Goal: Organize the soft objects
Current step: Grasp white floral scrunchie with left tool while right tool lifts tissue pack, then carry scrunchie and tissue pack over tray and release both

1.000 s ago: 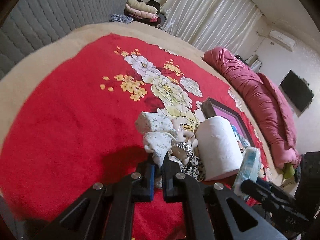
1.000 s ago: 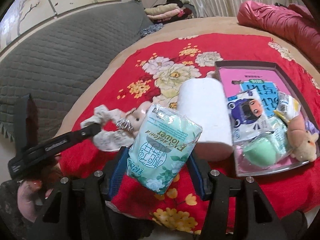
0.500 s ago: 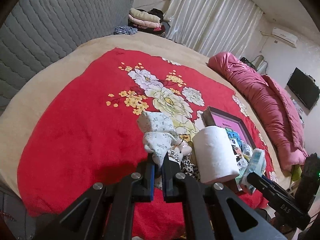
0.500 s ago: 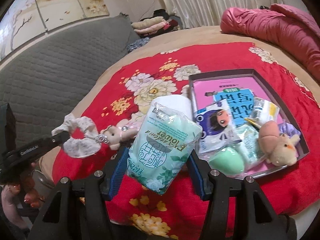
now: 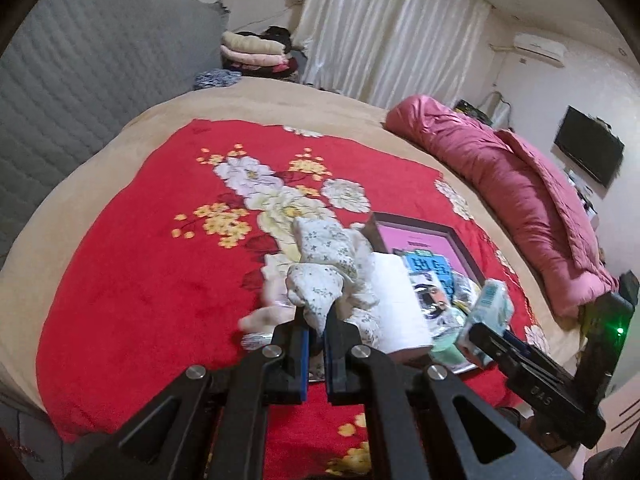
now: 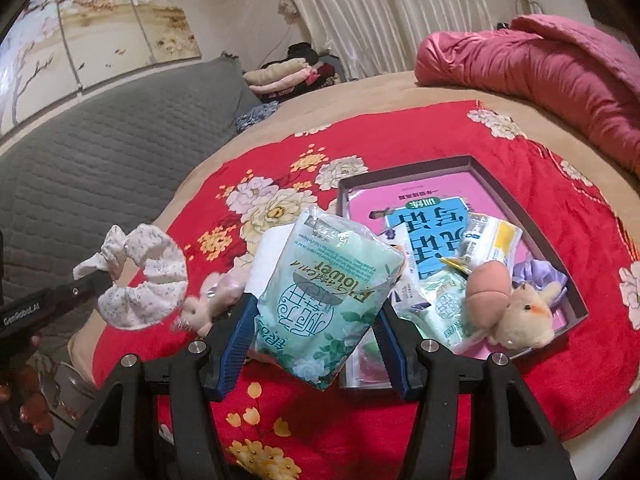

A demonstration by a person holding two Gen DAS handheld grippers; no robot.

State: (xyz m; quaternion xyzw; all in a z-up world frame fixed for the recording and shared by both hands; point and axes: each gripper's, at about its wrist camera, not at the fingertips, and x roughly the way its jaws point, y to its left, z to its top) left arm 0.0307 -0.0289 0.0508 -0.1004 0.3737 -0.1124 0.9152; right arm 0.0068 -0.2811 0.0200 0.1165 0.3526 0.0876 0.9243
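Note:
My left gripper (image 5: pixel 316 322) is shut on a white floral scrunchie (image 5: pixel 326 268), which hangs in the air over the red blanket; the right wrist view shows the same scrunchie (image 6: pixel 140 276) at the tip of that gripper (image 6: pixel 82 280). My right gripper (image 6: pixel 314 312) is shut on a green tissue pack (image 6: pixel 324 300), held above the blanket just left of the dark tray (image 6: pixel 576 300). In the left wrist view this pack (image 5: pixel 490 312) shows at the right. A small pink plush bunny (image 6: pixel 216 300) lies on the blanket, beside a white paper roll (image 5: pixel 400 308).
The tray holds a blue-and-pink booklet (image 6: pixel 432 232), several packets (image 6: pixel 488 240), a snail plush (image 6: pixel 508 304) and a purple scrunchie (image 6: pixel 540 272). A rolled pink quilt (image 5: pixel 500 192) lies along the bed's far side. A grey quilted headboard (image 6: pixel 100 168) and folded clothes (image 5: pixel 256 52) stand behind.
My left gripper has risen with the scrunchie, lifting it off the blanket and away from the bunny. My right gripper has carried the tissue pack toward the tray.

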